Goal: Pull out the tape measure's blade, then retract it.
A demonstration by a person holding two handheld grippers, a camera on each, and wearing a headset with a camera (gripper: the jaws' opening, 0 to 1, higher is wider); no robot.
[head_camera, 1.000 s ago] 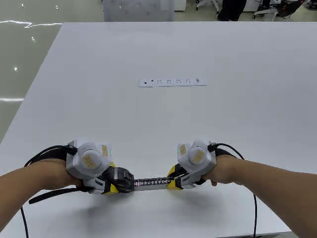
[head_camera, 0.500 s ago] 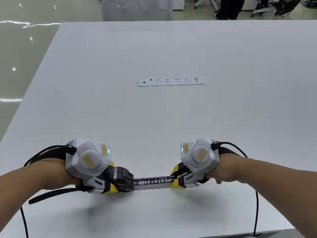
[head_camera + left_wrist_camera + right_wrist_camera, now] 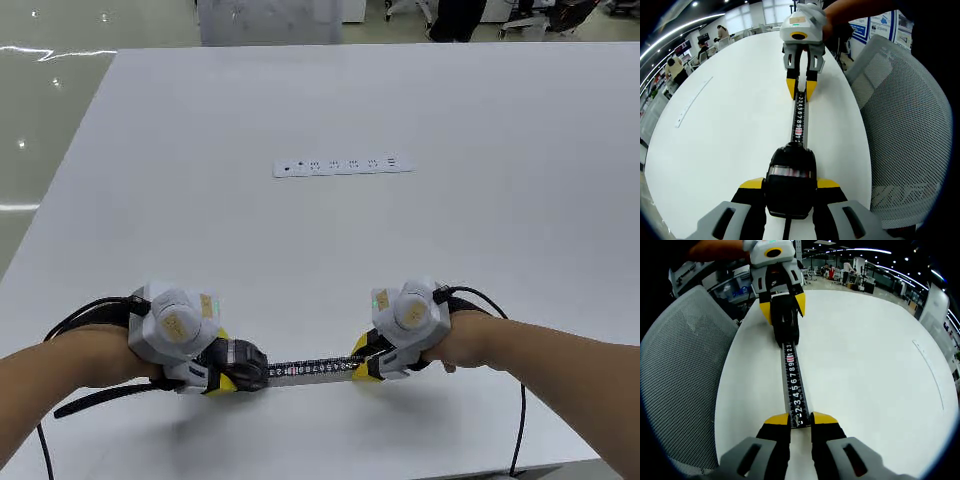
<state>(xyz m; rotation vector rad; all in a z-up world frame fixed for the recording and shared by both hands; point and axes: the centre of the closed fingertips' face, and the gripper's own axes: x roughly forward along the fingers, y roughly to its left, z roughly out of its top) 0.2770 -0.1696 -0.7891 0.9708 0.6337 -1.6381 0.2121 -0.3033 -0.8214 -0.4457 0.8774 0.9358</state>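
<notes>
- Tape measure (image 3: pixel 243 364): its black case lies on the white table (image 3: pixel 350 250) near the front edge. It is gripped between the yellow-tipped jaws of the left gripper (image 3: pixel 790 183), which are spread just wide enough to clamp the case's two sides.
- The blade (image 3: pixel 792 385) is drawn out a short way and runs flat and straight along the tabletop from the case to the right gripper (image 3: pixel 800 420).
- The right gripper's jaws stand narrow, nearly together, pinching the blade's free end. Whether they bite on the end hook or on the blade just behind it is hard to tell, since the tip sits hidden between the jaw tips.
- The two gripper views show the printed numerals on the blade and a grey mesh chair (image 3: pixel 910 125) beside the table.
- The head view shows both forearms, black cables (image 3: pixel 85 310) at the wrists, and a white power strip (image 3: pixel 343 165) lying farther up the table, well apart from the grippers.
</notes>
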